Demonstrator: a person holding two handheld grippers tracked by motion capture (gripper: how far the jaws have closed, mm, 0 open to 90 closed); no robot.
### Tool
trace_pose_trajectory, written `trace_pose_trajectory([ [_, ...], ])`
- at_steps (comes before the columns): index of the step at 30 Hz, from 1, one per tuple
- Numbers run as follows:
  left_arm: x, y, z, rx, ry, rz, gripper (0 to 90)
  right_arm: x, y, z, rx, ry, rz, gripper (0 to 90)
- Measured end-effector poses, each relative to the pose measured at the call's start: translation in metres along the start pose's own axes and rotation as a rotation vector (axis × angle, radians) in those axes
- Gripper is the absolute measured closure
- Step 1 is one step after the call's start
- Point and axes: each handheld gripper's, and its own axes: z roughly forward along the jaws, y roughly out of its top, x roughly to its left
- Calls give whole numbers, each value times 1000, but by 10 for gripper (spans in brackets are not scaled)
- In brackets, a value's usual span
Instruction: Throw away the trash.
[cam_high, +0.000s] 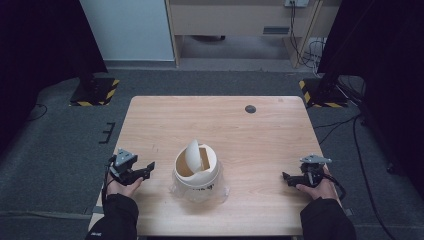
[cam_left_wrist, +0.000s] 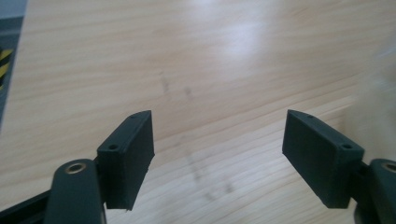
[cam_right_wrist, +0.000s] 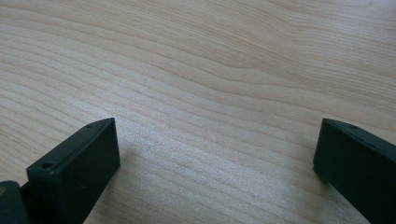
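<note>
Left claw (cam_high: 149, 169): near edge of the table (cam_high: 260, 135), in the person's left hand (cam_high: 122, 186); jaws spread wide, nothing between them; in the left gripper view (cam_left_wrist: 218, 154) bare wood lies in the gap
Right claw (cam_high: 286, 177): near edge, in the right hand (cam_high: 320, 189); jaws wide apart, holding nothing; in the right gripper view (cam_right_wrist: 217, 168) bare wood lies in the gap
Bin (cam_high: 196, 172): small cream bin with a swing lid, between the two claws, just right of the left claw's tips, well left of the right claw; touched by neither
Lid (cam_high: 192, 155): flap tipped up on edge, the opening shows beside it
Liner (cam_high: 220, 192): clear film bunched round the bin's foot, seemingly a bag; its fit cannot be told
Blur (cam_left_wrist: 378, 107): pale shape right of the left claw's far jaw, likely the bin
Disc (cam_high: 250, 108): dark round mark, far beyond both claws, toward the far edge
Progress: by my reading, not begun; both claws rest apart from the bin
Done: nothing that can be told from how things lie
Left: reach, grip and whatever handling the bin, lid or liner calls for
Count, claws: 2
Count, hands: 2
Count, bins: 1
Count, lids: 1
Count, liners: 1
Count, discs: 1
Count, tables: 1
</note>
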Motion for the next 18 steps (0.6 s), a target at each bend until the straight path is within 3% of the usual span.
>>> trace_pose_trajectory([
  [3, 10, -7, 10, 72, 27, -32, 218, 0, 0, 0, 0, 0, 0, 8],
  [6, 13, -12, 15, 112, 42, -35, 193, 0, 0, 0, 0, 0, 0, 8],
  [10, 16, -17, 22, 162, 36, -44, 171, 0, 0, 0, 0, 0, 0, 8],
  [11, 17, -20, 24, 196, 39, -46, 161, 0, 0, 0, 0, 0, 0, 8],
  [14, 17, -22, 27, 231, 40, -38, 156, 0, 0, 0, 0, 0, 0, 8],
  [18, 16, -23, 29, 225, 42, -29, 126, 0, 0, 0, 0, 0, 0, 8],
])
